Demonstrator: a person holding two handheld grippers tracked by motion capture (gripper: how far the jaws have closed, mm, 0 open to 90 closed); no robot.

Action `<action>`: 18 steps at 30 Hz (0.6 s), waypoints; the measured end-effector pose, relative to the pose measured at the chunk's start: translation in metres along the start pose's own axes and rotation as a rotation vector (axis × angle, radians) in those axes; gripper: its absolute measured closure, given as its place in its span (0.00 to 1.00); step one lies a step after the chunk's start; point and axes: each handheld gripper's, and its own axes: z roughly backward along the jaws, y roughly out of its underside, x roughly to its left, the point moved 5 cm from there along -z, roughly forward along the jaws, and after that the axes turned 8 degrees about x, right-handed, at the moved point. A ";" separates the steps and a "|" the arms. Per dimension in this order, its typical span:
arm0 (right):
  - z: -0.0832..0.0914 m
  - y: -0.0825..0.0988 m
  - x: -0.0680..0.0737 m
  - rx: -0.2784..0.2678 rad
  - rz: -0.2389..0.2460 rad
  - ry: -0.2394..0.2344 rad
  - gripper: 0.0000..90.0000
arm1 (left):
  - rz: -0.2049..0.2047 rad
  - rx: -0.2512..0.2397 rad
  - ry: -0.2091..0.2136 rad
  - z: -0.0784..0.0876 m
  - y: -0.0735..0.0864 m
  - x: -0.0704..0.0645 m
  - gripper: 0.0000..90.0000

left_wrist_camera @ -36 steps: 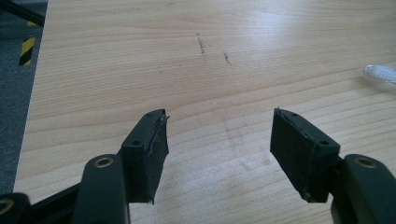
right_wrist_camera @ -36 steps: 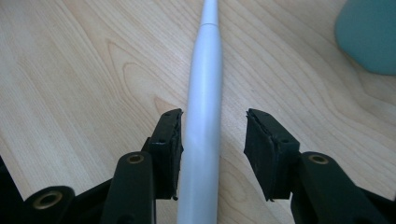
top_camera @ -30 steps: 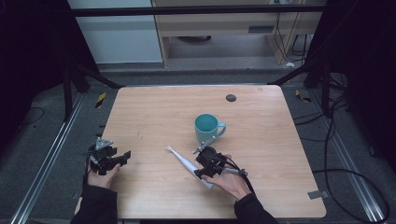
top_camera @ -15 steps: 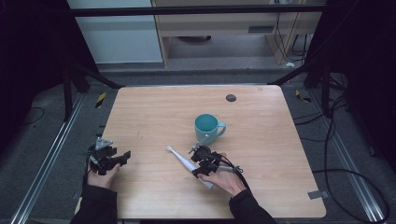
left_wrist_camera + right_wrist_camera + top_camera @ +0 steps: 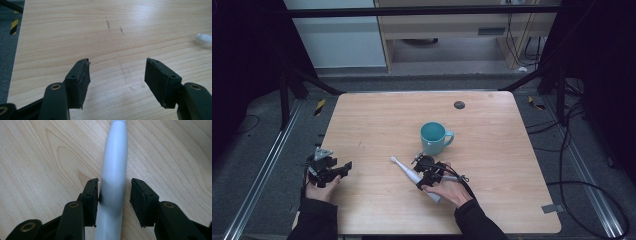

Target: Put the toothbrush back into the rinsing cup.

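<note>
Toothbrush point(image 5: 113, 170) lies flat between my right claw's point(image 5: 113, 195) narrowed jaws, one pad touching, the other just clear, just this side of the mug point(image 5: 434, 137). My left claw point(image 5: 117, 75) hovers wide over the worktop point(image 5: 377, 120), well apart.

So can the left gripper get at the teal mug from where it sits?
Probably yes: bare table lies between the open left gripper and the teal mug; the toothbrush and right gripper sit nearer the person.
</note>
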 end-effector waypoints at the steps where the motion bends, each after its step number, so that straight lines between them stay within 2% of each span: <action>1: -0.001 0.000 0.000 0.005 0.000 0.000 0.64 | 0.000 0.000 0.000 0.000 0.000 0.000 0.40; 9: -0.006 -0.002 0.001 0.026 0.004 0.006 0.65 | 0.000 0.002 0.000 0.000 0.000 0.000 0.40; 18: -0.009 -0.003 0.001 0.046 0.000 0.008 0.71 | -0.001 0.004 0.000 -0.001 0.000 0.000 0.40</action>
